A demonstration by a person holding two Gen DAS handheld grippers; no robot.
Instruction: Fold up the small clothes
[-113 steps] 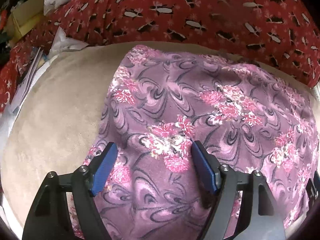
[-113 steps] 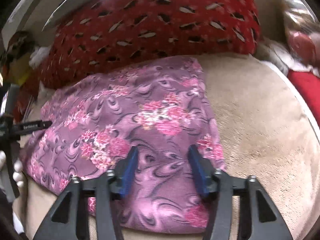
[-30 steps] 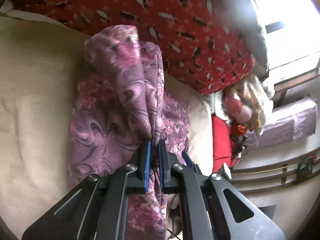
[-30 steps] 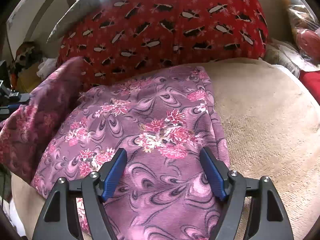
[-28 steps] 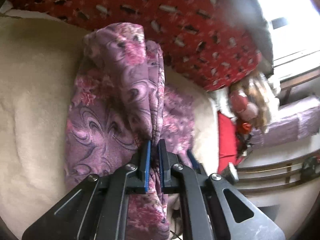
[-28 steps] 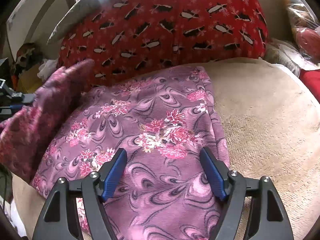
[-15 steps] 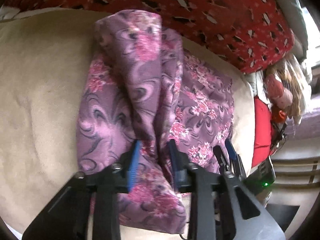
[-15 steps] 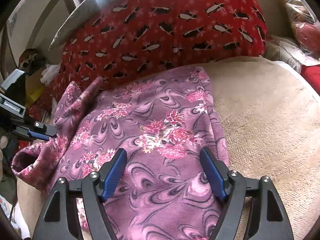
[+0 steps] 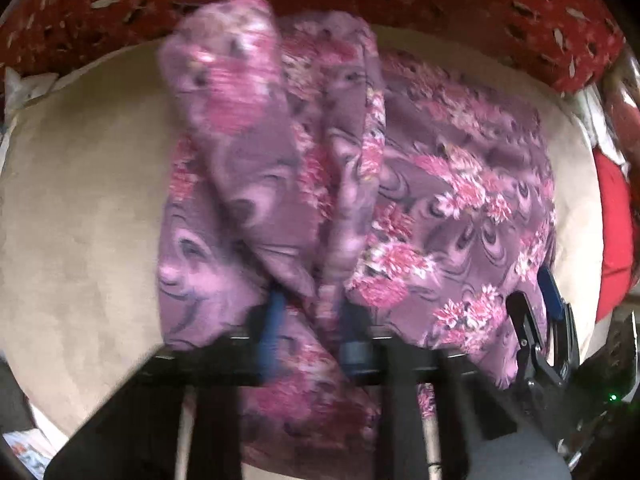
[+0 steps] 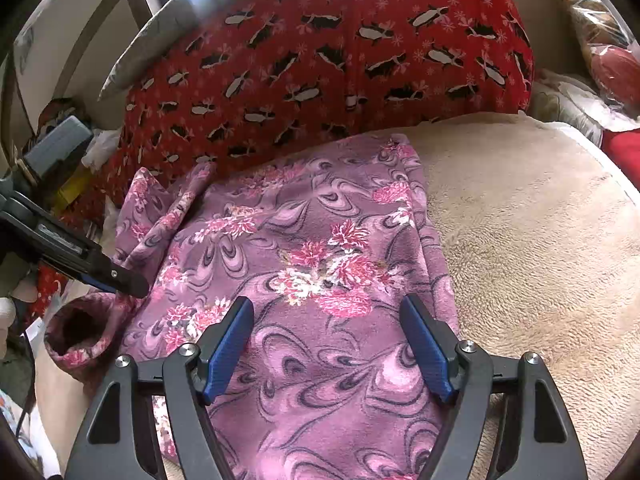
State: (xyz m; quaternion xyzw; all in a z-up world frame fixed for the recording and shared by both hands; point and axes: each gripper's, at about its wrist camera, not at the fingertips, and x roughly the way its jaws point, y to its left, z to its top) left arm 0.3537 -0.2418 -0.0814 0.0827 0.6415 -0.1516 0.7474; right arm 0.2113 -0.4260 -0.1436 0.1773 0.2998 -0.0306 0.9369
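A purple garment with pink flowers lies on a beige fleece cushion. Its left part is bunched and folded over toward the middle. My left gripper is open, its blue pads either side of a ridge of that bunched cloth; this view is blurred. It also shows in the right wrist view at the garment's left edge. My right gripper is open and empty, low over the garment's near right part. It shows in the left wrist view at the right.
A red pillow with a black-and-white fish print lies behind the cushion. Bags and clutter sit at the right, a red cloth beside the cushion, boxes and papers at the left.
My left gripper carried the garment's left part up and over toward the middle, then opened; the cloth has dropped onto the cushion. My right gripper stayed open and still.
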